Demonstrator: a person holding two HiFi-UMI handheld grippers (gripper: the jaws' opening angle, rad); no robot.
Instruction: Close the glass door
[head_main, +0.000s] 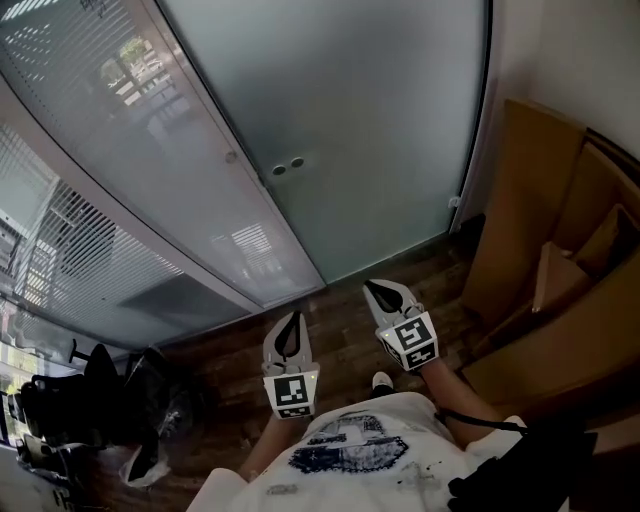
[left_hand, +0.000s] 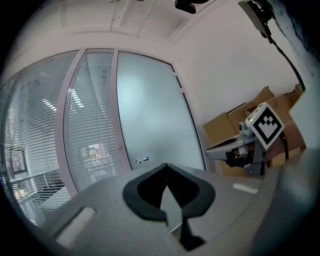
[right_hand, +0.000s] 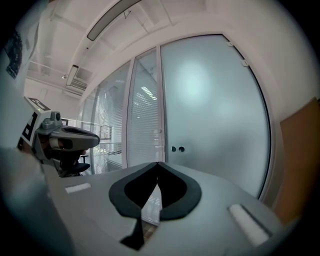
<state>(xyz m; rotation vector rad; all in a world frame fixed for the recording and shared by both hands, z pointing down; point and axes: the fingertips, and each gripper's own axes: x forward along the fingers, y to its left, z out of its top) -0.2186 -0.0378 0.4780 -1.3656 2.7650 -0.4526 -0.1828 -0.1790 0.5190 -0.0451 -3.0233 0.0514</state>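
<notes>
A person in a white printed shirt (head_main: 350, 450) stands on a dark wooden floor (head_main: 340, 335), holding a two-jaw tool in each hand at about waist height. Both tools point ahead, side by side and a little apart.

The left tool (head_main: 293, 315) has its jaws pressed together at the tips, with nothing between them. The right tool (head_main: 372, 287) is held slightly further forward. Its jaws are also pressed together and empty.

A black office chair (head_main: 95, 395) with dark bags around it stands to the person's left. Brown cardboard boxes (head_main: 540, 230) lean against the white wall (head_main: 570, 50) on the right.

The glass door (head_main: 370, 130) stands beyond the tools and well clear of both. It is a tall frosted pane reaching to the floor, with two small round fittings (head_main: 287, 166) near its left edge. That left edge lies along a pale frame post, and its right edge runs down beside the white wall. A glass wall (head_main: 100, 150) backed by horizontal blinds continues to the left of the door.
</notes>
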